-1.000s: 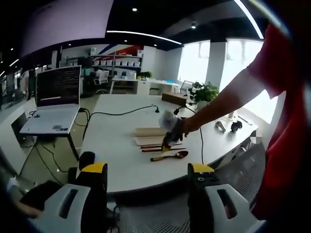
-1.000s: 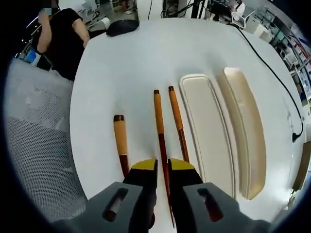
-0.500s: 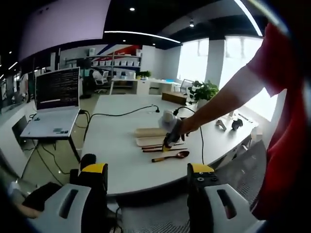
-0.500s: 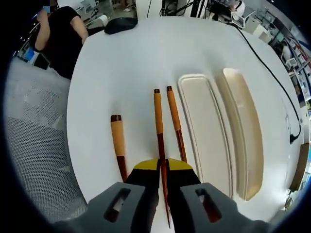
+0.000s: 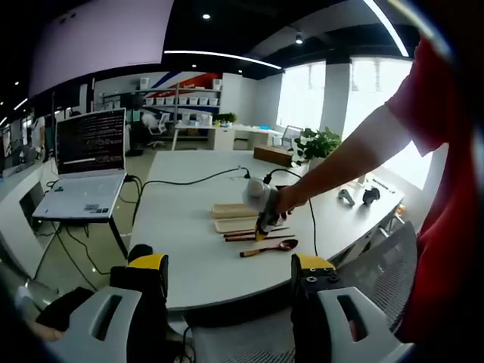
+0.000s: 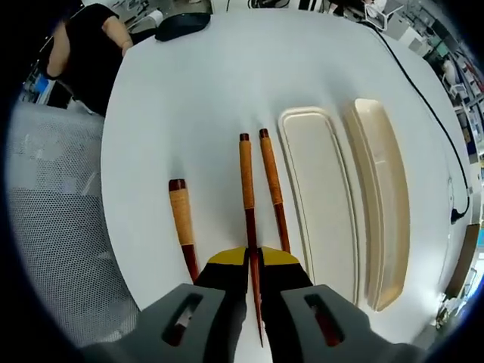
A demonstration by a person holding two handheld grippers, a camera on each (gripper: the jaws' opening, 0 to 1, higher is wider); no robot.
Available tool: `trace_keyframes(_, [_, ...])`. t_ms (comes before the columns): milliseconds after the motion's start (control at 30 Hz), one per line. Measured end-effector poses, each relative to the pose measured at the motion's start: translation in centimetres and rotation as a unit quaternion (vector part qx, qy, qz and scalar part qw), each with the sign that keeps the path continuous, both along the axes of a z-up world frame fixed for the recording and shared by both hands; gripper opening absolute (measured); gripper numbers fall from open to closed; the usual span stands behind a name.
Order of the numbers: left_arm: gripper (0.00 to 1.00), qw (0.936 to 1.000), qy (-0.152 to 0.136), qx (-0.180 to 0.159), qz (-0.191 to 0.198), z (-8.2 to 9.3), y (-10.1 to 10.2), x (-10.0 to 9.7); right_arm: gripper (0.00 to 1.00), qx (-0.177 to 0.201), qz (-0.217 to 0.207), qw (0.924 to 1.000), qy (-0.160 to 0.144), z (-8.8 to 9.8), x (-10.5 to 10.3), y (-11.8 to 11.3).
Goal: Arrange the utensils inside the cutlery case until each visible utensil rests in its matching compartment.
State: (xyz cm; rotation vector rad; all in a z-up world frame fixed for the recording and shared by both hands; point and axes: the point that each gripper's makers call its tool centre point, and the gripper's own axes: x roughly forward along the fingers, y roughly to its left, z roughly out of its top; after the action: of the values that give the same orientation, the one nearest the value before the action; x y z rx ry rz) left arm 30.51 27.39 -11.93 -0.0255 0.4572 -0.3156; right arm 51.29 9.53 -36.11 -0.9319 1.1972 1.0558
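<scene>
near the bench's [image 6: 189,91] front edge, right gripper's [image 6: 253,261] jaws clamp one chopstick [image 6: 246,181]; next, carry it into the case [image 6: 318,197]. left gripper's [image 5: 231,272] jaws stand apart, idle.

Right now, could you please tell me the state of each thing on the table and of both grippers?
Right gripper: jaws shut on the middle chopstick.
Middle chopstick: clamped, off the case.
Other chopstick: lying free beside the case.
Spoon: lying on the table, not gripped.
Case: open, empty.
Lid: off, beside the case.
Left gripper: jaws open, holding nothing.
Laptop: open, screen lit.
</scene>
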Motion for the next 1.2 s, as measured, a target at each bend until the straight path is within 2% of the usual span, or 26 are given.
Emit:
trace_keyframes(100, [0.68, 1.0, 0.004, 0.003, -0.004, -0.3, -0.5, -0.7, 0.02, 0.003, -0.014, 0.9999, 0.003, -0.1, 0.4, 0.0])
trace_keyframes(300, [0.67, 1.0, 0.006, 0.0, -0.003, -0.5, -0.8, -0.8, 0.02, 0.012, -0.015, 0.9998, -0.003, -0.2, 0.4, 0.0])
trace_keyframes(433, [0.67, 1.0, 0.002, 0.0, -0.007, -0.1, -1.1, -0.9, 0.01, 0.026, 0.009, 0.9996, -0.01, -0.2, 0.5, -0.1])
trace_keyframes(633, [0.67, 1.0, -0.004, -0.007, 0.002, 0.1, -1.0, -0.9, 0.01, 0.033, 0.014, 0.9992, -0.019, -0.4, 0.8, 0.1])
trace_keyframes(833, [0.68, 0.9999, -0.002, -0.009, -0.005, -0.1, -1.5, -1.1, 0.01, 0.03, 0.016, 0.9992, -0.022, -0.2, 0.5, 0.0])
trace_keyframes(933, [0.7, 0.9998, -0.009, -0.015, -0.007, 0.3, -1.6, -1.0, 0.01, 0.056, 0.001, 0.998, -0.028, 0.0, 0.4, -0.1])
trace_keyframes(1000, [0.73, 0.9998, -0.011, -0.015, -0.003, 0.5, -1.4, -1.0, 0.0, 0.057, 0.002, 0.998, -0.029, 0.1, 0.4, 0.0])
trace_keyframes(1067, [0.74, 0.9998, -0.011, -0.016, -0.002, 0.5, -1.4, -1.0, 0.0, 0.051, 0.036, 0.9972, -0.04, 0.1, 0.4, 0.1])
trace_keyframes(1200, [0.74, 0.9999, -0.009, -0.012, -0.004, 0.4, -1.3, -1.0, 0.0, 0.03, 0.068, 0.9961, -0.046, 0.0, 0.7, 0.2])
